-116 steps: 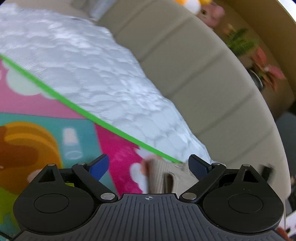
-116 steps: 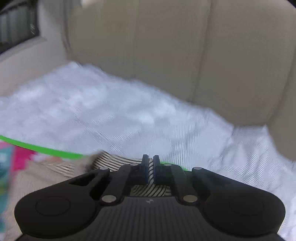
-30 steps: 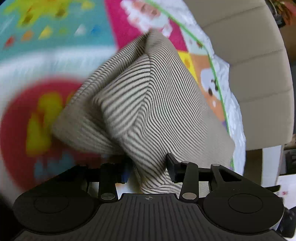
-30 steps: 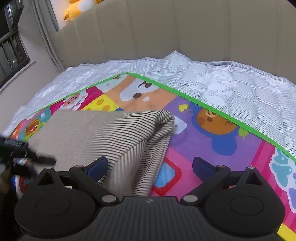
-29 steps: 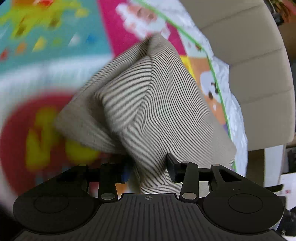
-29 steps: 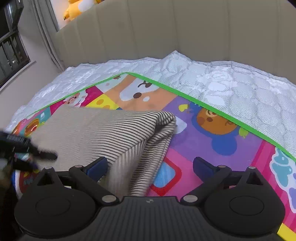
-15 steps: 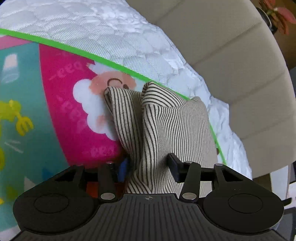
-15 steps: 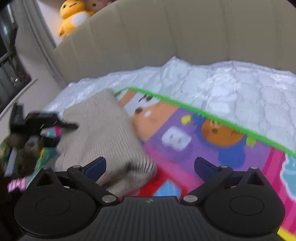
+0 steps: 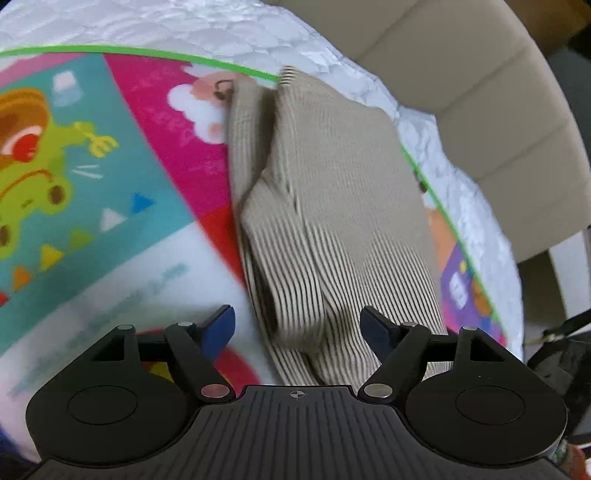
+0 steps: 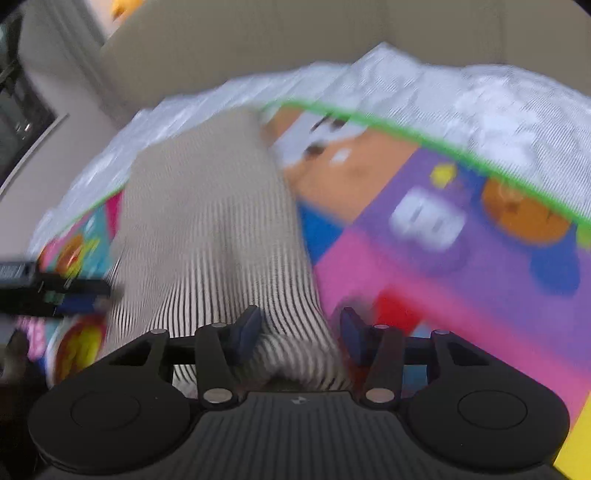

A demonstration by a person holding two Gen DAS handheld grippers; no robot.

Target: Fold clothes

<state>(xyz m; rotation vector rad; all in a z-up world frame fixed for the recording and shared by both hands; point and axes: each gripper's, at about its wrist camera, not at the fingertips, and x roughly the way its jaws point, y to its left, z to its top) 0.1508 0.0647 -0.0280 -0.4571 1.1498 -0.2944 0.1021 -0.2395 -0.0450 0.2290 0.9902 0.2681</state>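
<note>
We log a striped garment (image 9: 332, 206) lying folded on a colourful play mat (image 9: 110, 177), which is spread over a white quilted mattress (image 9: 184, 29) of a bed with a beige padded headboard (image 9: 461, 74). The garment is beige with thin dark stripes. Its far end reaches the mat's green edge (image 9: 147, 51), and its near end bunches up close to both cameras.

Left hand-held gripper (image 9: 297, 326): jaws apart and opening. The garment's near fold sits between the blue pads. The left pad (image 9: 218, 326) is clear of the cloth, with mat showing beside it; at the right pad we cannot tell whether cloth touches (blur there). We note no clamp on this side.

Right hand-held gripper (image 10: 297, 330): jaws closing, with the garment (image 10: 207, 229) between them. The left pad (image 10: 247, 328) lies against the striped fold; the right pad (image 10: 351, 332) is just beside the cloth's edge, a thin gap of mat appearing between them (heavy motion blur, so this is uncertain). We do not read a firm pinch.

In the right wrist view, the left hand-held gripper (image 10: 55, 291) shows at the left edge, just beside the garment. A yellow plush (image 10: 125, 7) sits atop the headboard.
</note>
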